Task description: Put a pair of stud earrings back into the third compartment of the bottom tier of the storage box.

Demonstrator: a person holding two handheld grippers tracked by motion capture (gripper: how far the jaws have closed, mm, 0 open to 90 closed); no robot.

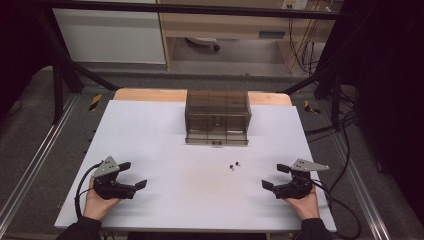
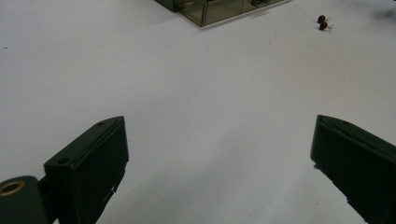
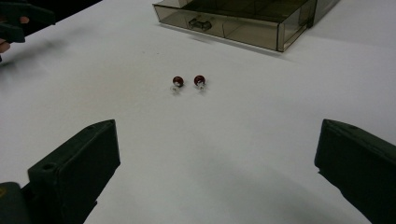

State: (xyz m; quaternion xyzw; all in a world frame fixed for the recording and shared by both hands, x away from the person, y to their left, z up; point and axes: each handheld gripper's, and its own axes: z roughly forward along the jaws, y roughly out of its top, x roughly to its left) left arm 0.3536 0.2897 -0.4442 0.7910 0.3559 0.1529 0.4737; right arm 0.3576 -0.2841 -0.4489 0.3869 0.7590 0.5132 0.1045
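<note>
right gripper view: two red pins (image 3: 188, 82), one drawer box (image 3: 243, 18).

Between my left gripper (image 1: 135, 175) and right gripper (image 1: 272, 176), both spread wide, the white table (image 1: 150, 130) lies bare; only two small red pins (image 3: 188, 82) sit ahead of my right one, with the smoky plastic drawer box (image 1: 217, 117) blocking the far middle
</note>
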